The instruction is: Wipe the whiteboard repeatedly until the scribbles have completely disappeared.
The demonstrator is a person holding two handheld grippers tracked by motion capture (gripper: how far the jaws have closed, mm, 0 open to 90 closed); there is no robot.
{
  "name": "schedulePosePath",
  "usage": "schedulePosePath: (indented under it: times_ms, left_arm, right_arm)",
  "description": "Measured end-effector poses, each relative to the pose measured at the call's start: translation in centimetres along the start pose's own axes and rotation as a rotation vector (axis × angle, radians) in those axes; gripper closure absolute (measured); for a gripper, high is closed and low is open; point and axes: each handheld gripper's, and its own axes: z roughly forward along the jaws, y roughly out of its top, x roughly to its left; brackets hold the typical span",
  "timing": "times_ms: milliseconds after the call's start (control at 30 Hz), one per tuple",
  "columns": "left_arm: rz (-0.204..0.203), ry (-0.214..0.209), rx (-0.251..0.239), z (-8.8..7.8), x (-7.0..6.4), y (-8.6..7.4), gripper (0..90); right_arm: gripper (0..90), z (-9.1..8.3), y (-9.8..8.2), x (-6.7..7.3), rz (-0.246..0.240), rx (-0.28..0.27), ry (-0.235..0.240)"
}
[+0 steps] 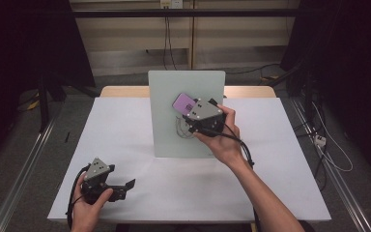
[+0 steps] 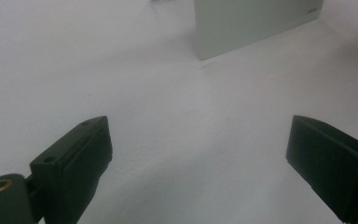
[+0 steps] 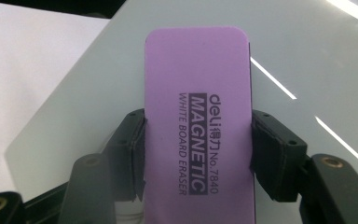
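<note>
A purple magnetic whiteboard eraser point(image 3: 198, 112) is clamped by its long sides in my right gripper point(image 3: 198, 144), which is shut on it. In the high view the right gripper point(image 1: 193, 112) holds the eraser point(image 1: 183, 102) over the upper middle of a pale whiteboard point(image 1: 169, 130) that lies flat on the table. Faint pen scribbles point(image 1: 181, 129) show on the board just below the gripper. At the front left of the table my left gripper point(image 1: 125, 186) rests low in the person's hand, open with nothing between its fingers point(image 2: 81, 154).
The white table top point(image 1: 125, 145) surrounds the board, whose corner point(image 2: 223, 28) appears far off in the left gripper view. Dark stands and cables point(image 1: 328, 145) line the floor on both sides, and a metal rail point(image 1: 19, 179) runs along the left.
</note>
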Motion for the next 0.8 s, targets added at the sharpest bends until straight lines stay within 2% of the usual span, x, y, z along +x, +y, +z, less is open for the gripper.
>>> schedulePosePath:
  times_ms: [67,133,800]
  left_arm:
    - [-0.002,0.002,-0.001,0.0,0.0,0.0,6.7]
    - [-0.004,0.002,-0.001,0.0,0.0,0.0,6.7]
    - [0.004,-0.001,0.001,0.0,0.0,0.0,6.7]
  right_arm:
    - [41.8,0.0,0.0,-0.2,0.006,-0.001,0.005]
    - [41.8,0.0,-0.1,0.0,-0.013,0.01,0.01]
    - [41.9,1.3,-2.7,4.1,-0.034,0.045,0.11]
